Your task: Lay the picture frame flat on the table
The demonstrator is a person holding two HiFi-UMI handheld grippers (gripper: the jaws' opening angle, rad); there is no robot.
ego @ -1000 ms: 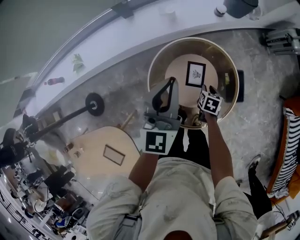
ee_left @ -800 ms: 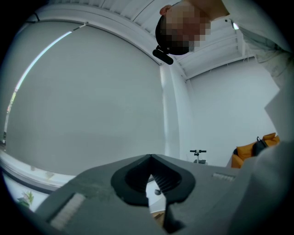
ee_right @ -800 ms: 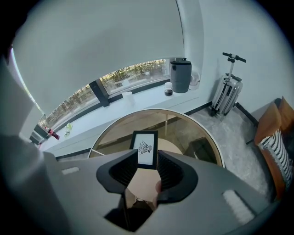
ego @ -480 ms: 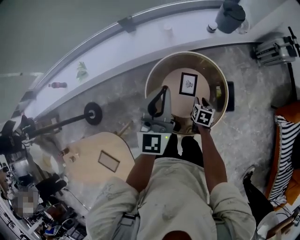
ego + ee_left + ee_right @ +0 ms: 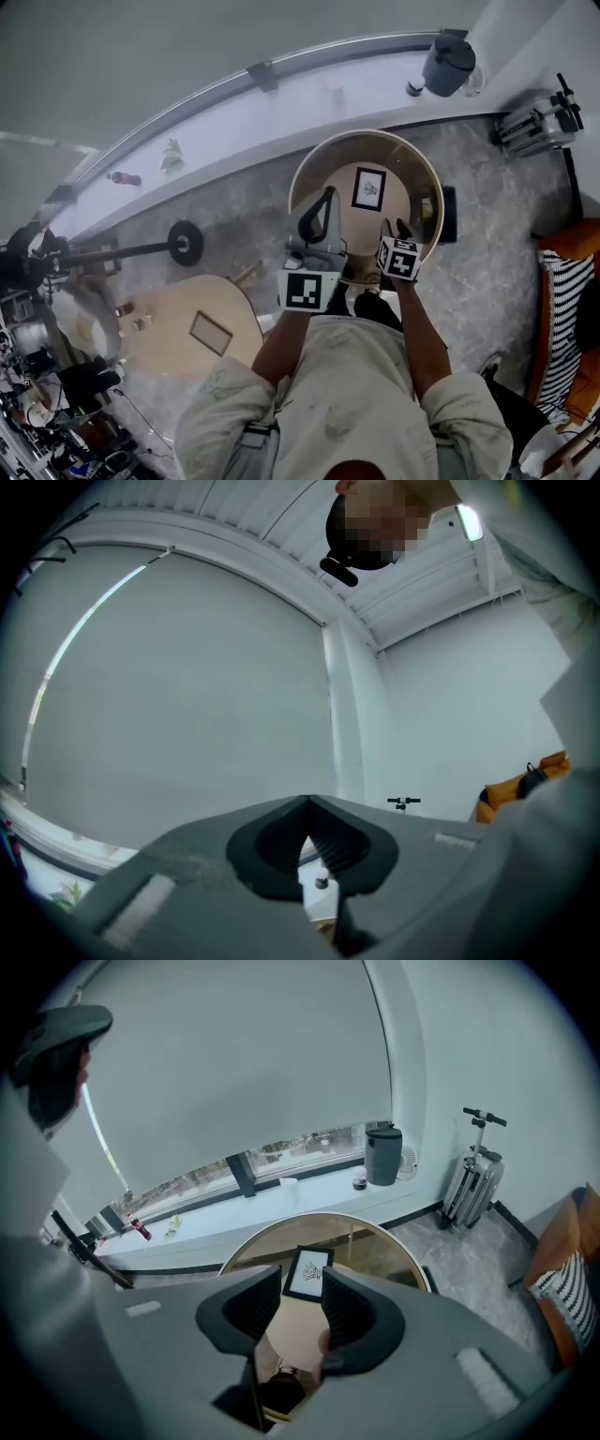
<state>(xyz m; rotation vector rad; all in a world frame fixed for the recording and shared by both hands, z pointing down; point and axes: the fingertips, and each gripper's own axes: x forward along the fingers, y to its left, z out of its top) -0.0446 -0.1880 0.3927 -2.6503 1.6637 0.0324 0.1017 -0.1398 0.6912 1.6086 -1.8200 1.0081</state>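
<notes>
Since the earlier frames the round table has slid from the upper middle of the head view toward its centre and looks smaller. Both grippers now sit lower in the picture, with more open tabletop between them and the picture frame.

The frame lies on the pale wooden centre of the table, just above the middle of the head view. It seems to be lying flat already, though it is small there and a slight prop underneath would not show.

The right gripper hangs over the table's near edge with its jaws apart and nothing in them. In its own view the frame shows in the gap between them, well beyond the tips. The left gripper has its jaws brought together on nothing. In the left gripper view its tips point up at the blank wall and blind, not at the table.

If the frame is down, I judge the task all but finished, so the main risk is needless contact.
- **Pushing the frame:** another reach by the open jaws could skate it across the smooth wood toward the glass ring.
- **Lifting an edge:** a jaw tip catching one side could tip the frame back up.
- **Knocking the table:** the left gripper's camera does not see the table, so lowering that hand could hit the rim and jolt the frame.
</notes>
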